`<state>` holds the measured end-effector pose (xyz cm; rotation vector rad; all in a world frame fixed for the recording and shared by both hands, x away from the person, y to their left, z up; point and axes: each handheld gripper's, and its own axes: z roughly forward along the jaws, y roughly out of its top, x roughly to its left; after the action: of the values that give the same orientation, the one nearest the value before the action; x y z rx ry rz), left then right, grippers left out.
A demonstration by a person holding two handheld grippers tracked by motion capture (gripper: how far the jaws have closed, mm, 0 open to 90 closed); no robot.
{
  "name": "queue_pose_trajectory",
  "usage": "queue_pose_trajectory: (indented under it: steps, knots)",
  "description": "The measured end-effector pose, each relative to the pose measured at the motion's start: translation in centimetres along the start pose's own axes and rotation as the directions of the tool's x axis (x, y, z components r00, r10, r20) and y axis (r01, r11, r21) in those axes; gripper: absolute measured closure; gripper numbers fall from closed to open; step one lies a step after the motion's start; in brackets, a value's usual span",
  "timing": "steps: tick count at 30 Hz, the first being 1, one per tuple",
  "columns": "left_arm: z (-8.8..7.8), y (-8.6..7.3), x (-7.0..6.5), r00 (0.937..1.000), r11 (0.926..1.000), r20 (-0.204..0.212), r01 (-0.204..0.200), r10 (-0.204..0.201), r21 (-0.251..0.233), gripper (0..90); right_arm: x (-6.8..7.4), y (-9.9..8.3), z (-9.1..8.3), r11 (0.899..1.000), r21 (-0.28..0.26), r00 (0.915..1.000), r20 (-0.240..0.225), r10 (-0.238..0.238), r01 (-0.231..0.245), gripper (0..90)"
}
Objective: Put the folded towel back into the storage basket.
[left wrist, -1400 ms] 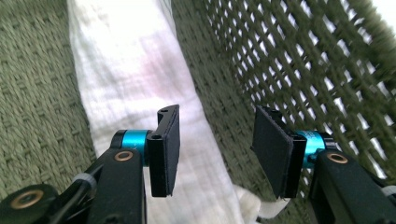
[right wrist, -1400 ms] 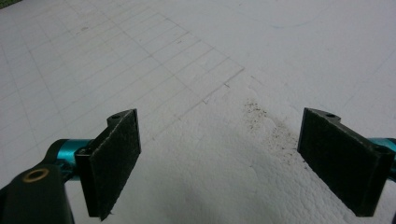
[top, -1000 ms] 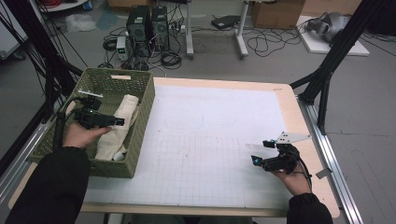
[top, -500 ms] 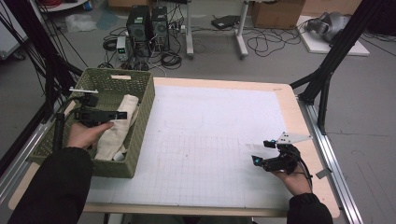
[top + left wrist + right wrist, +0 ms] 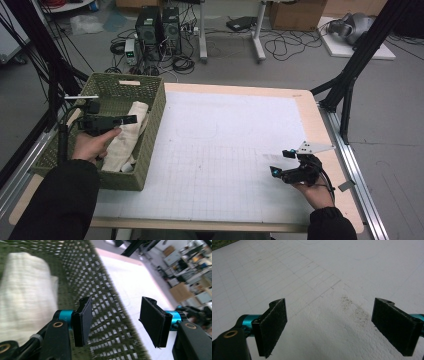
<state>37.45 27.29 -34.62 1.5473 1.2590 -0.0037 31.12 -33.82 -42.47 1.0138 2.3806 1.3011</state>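
While the left gripper point(image 5: 131, 119) hangs over the basket point(image 5: 150, 145) in the high view, its jaws stand apart and hold nothing — the towel point(image 5: 127, 135) lies inside the basket, just below them. Well apart from the basket, at the far side of the mat point(image 5: 225, 150), the right gripper point(image 5: 274, 171) rests low with its hand point(image 5: 312, 190) on the table edge.

From the left gripper view, the released pads point(image 5: 83, 320) frame the basket's mesh wall point(image 5: 105, 315), with the towel point(image 5: 22, 297) lying off to one side inside the basket.

Over in the right gripper view, the pads point(image 5: 274, 325) gape wide over bare mat point(image 5: 324, 277), empty.

Judging by this, the towel is not yet grasped; seizing it and lifting it out of the basket seem left to do.
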Motion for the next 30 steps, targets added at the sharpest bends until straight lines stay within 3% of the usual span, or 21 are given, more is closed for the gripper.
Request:
queue_pose_trajectory:
  steps: [6,13,30]
  knots:
    - [0.8,-0.1,-1.1,0.9976,0.9998,0.068,-0.011,0.012,-0.014,41.5,0.0,0.1,0.0,1.000,-0.004,1.0000,0.003,-0.001,0.002,12.3]
    - [1.6,0.0,-2.5,0.9962,0.9996,0.083,-0.025,0.026,-0.016,41.2,-0.1,0.1,0.0,1.000,-0.005,1.0000,0.003,-0.002,0.002,12.4]
    - [3.8,-0.3,-5.6,0.9985,0.9984,0.052,-0.012,0.015,-0.056,39.4,-0.2,0.1,-0.1,1.000,-0.014,1.0000,-0.001,-0.005,0.005,12.3]
